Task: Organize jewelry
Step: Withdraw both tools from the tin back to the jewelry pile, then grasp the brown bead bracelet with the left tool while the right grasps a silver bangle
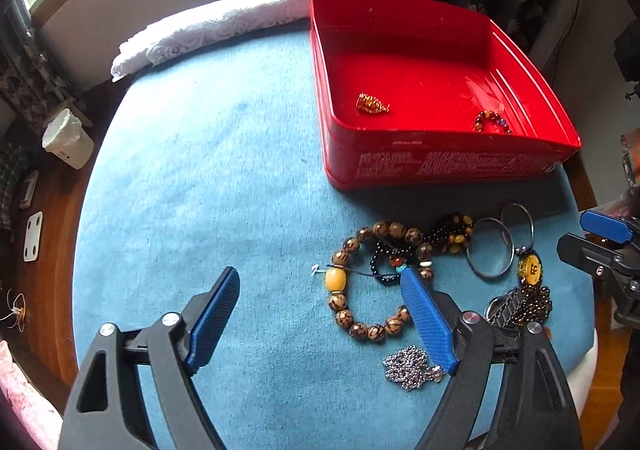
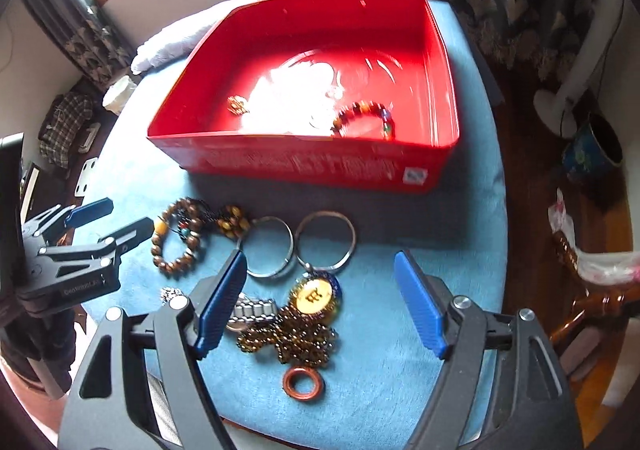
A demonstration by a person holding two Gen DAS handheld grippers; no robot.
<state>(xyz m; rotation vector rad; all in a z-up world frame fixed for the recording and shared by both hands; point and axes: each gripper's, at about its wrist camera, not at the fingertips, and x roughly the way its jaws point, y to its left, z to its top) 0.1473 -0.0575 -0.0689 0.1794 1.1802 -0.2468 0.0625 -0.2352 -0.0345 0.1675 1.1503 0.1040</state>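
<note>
A red box (image 1: 452, 166) (image 2: 304, 170) stands on the blue table and holds a small gold piece (image 1: 373, 104) (image 2: 237, 105) and a beaded bracelet (image 1: 492, 121) (image 2: 366, 118). In front of it lie a brown bead bracelet (image 1: 352, 282) (image 2: 176, 238), two metal bangles (image 1: 502, 246) (image 2: 326, 242), a gold pendant with brown beads (image 1: 530, 270) (image 2: 314, 296), a silver chain (image 1: 412, 368) and a reddish ring (image 2: 303, 384). My left gripper (image 1: 320, 274) is open above the table, left of the brown bracelet. My right gripper (image 2: 320, 258) is open over the bangles and pendant.
A white lace cloth (image 1: 216, 26) lies at the table's far left edge. A white bin (image 1: 66, 138) stands on the floor to the left. A fan base (image 2: 560, 110) and a dark pot (image 2: 596, 150) stand on the floor to the right.
</note>
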